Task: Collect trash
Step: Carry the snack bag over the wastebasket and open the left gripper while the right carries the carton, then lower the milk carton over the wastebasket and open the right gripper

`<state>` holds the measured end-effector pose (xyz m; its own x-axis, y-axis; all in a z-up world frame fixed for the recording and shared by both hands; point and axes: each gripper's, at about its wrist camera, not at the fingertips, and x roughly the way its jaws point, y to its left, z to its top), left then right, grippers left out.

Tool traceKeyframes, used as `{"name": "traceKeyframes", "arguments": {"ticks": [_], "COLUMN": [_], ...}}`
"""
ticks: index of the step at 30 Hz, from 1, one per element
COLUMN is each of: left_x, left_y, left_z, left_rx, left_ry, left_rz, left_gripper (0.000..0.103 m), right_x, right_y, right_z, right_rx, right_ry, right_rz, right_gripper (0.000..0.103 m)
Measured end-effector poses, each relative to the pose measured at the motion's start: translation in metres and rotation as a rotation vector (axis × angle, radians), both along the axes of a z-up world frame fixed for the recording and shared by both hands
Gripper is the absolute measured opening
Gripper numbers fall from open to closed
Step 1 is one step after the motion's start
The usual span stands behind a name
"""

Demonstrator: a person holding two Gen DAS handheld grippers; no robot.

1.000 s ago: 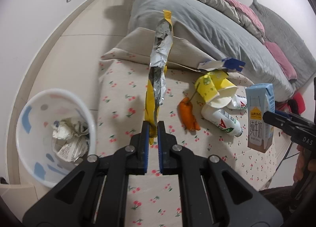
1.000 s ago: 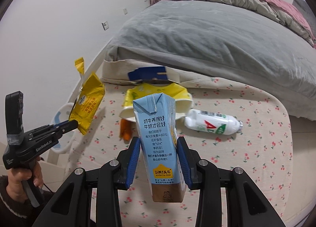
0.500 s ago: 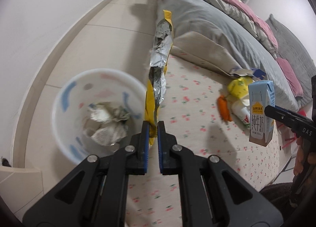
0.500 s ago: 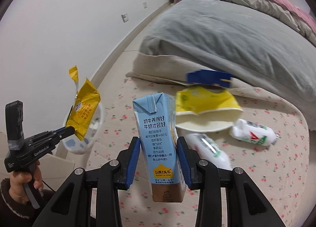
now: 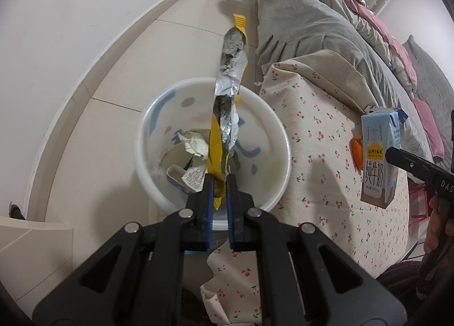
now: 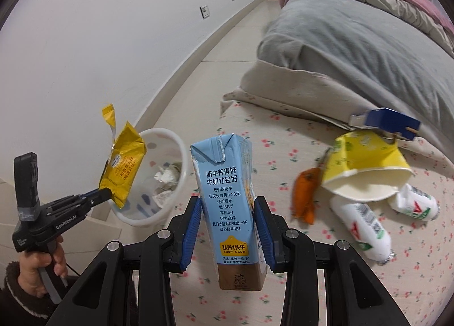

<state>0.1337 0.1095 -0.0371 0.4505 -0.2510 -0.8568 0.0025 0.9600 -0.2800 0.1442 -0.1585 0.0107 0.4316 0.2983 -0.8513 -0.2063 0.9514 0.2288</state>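
My left gripper (image 5: 218,192) is shut on a yellow foil snack wrapper (image 5: 225,105) and holds it upright right above the white waste bin (image 5: 279,139), which has crumpled paper (image 5: 193,146) inside. The right wrist view shows the same wrapper (image 6: 123,168) over the bin (image 6: 176,144). My right gripper (image 6: 227,212) is shut on a blue milk carton (image 6: 227,201), held upright above the cherry-print cloth (image 6: 255,139). The carton also shows in the left wrist view (image 5: 378,156).
On the cloth lie a crushed yellow paper cup (image 6: 366,167), two white drink bottles (image 6: 360,224), an orange scrap (image 6: 305,192) and a blue card piece (image 6: 391,122). A grey-covered bed (image 6: 354,39) rises behind. The white wall (image 6: 85,42) and tiled floor are on the left.
My left gripper has carried the wrapper leftward from above the cloth to directly over the bin. My right gripper has swung left with the carton, and the bin has come into its view.
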Motion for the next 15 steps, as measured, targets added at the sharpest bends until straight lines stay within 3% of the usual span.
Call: {"name": "traceKeyframes", "arguments": {"ticks": [2,4,5,6,9,15], "left_x": [0.000,0.001,0.001,0.000,-0.001,-0.004], "left_y": [0.006,0.010,0.013,0.017,0.028,0.041], "left_z": [0.000,-0.002,-0.003,-0.003,0.001,0.002], "left_rx": [0.010,0.027,0.039,0.046,0.048,0.133], "left_ry": [-0.001,0.016,0.024,0.020,0.009,-0.007], "left_rz": [0.018,0.032,0.053,0.073,0.106,0.142], "left_gripper": [0.013,0.039,0.067,0.081,0.081,0.088], "right_x": [0.005,0.009,0.011,0.012,0.017,0.025], "right_y": [0.006,0.011,0.014,0.017,0.026,0.054], "right_z": [-0.002,-0.005,-0.006,-0.007,-0.011,-0.020], "right_rx": [0.006,0.010,0.014,0.018,0.030,0.040], "right_ry": [-0.003,-0.006,-0.006,-0.005,0.001,0.012], "right_rz": [0.002,0.003,0.004,0.005,0.011,0.048], "right_gripper": [0.039,0.039,0.039,0.039,0.039,0.039]}}
